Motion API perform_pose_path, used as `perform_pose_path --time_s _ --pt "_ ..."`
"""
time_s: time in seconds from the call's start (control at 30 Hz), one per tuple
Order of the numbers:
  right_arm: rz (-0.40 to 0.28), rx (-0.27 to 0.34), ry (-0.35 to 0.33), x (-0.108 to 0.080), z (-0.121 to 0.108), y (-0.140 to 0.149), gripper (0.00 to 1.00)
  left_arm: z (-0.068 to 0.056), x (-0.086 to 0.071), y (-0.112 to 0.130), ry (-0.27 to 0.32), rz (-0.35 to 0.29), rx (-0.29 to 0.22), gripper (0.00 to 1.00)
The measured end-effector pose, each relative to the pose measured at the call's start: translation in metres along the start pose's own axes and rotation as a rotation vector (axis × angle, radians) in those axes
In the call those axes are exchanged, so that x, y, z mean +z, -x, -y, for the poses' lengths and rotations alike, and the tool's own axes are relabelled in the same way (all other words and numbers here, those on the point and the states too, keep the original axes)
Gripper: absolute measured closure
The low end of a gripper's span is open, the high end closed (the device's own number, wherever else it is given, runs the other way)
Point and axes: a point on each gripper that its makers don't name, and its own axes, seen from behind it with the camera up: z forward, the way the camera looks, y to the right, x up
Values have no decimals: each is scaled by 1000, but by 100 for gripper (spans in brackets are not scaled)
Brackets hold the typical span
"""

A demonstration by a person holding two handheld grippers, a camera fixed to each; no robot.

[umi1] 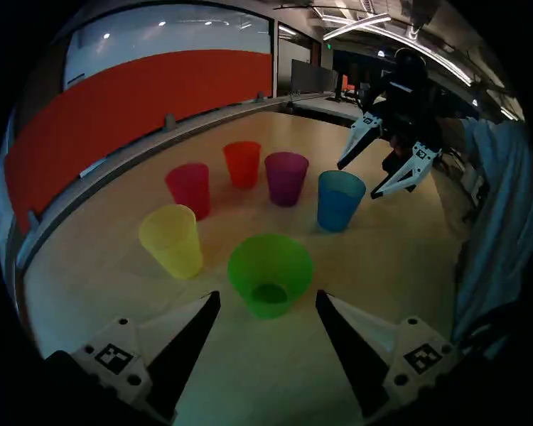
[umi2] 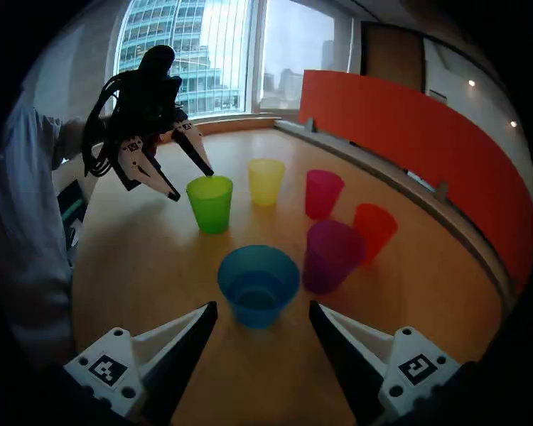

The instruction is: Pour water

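**Left gripper view.** The left gripper [umi1: 266,294] is spread wide and grasps nothing. The green cup [umi1: 270,273] stands upright on the wooden table [umi1: 380,284] just ahead, in line with the gap between the fingers. The yellow cup [umi1: 172,240], red cup [umi1: 190,189], orange cup [umi1: 242,163], purple cup [umi1: 286,177] and blue cup [umi1: 340,200] form a loose ring behind it. The right gripper [umi1: 356,182] hovers by the blue cup, likewise released.

Judgement: these look like thin plastic cups, light, smooth and tapered, so liable to flex or slip. Take hold at mid-wall, below the rim, with gentle pressure.

**Right gripper view.** The blue cup sits just ahead of the open fingers, apart from them. Its inside is seen from above here, where the left gripper view gives its side. Whether it holds water cannot be told. The left gripper's fingertips stand near the green cup's rim, with no contact evident. A window [umi2: 217,57] lies beyond.
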Motion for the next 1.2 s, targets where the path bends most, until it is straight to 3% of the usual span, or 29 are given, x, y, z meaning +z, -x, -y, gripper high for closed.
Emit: perform_pose_path --time_s 0.4,0.87,1.07,1.2 --pt "7 -3 -26 25 4 -1 0 0 23 -3 23 11 0 0" --pt "-4 2 -33 34 5 -5 0 1 38 -6 18 18 7 0" --pt "-6 4 -31 35 5 -5 0 3 42 -5 8 21 3 14" --pt "-10 5 -32 36 6 -7 0 3 42 -5 6 20 2 15"
